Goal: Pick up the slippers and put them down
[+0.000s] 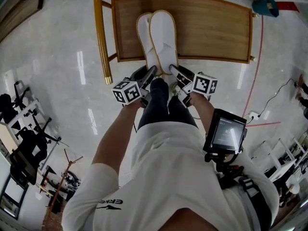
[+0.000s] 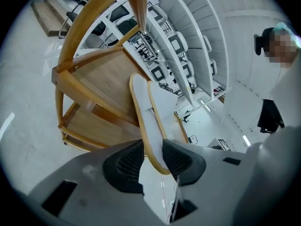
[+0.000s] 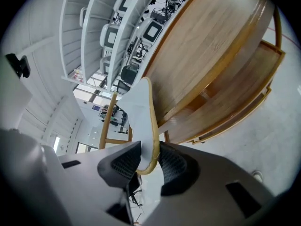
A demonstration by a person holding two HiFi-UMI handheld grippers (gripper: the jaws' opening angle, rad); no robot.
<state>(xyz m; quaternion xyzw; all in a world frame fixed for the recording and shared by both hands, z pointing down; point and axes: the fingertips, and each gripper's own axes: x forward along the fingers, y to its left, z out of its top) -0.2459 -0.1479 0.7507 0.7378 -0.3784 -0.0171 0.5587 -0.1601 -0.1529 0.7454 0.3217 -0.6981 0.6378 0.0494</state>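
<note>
Two white slippers with tan rims lie side by side on a wooden chair seat, heels at its near edge. The left slipper has its heel between the pads of my left gripper; in the left gripper view that slipper runs away from the gripper, and both pads press on it. My right gripper grips the heel of the right slipper; in the right gripper view the slipper stands on edge in the gripper, pinched at the rim.
The chair's curved golden back rail runs along its left side. A lower wooden shelf sits under the seat. The person's dark-trousered legs stand just behind the grippers. A screen device hangs at the waist. A teal object lies far right.
</note>
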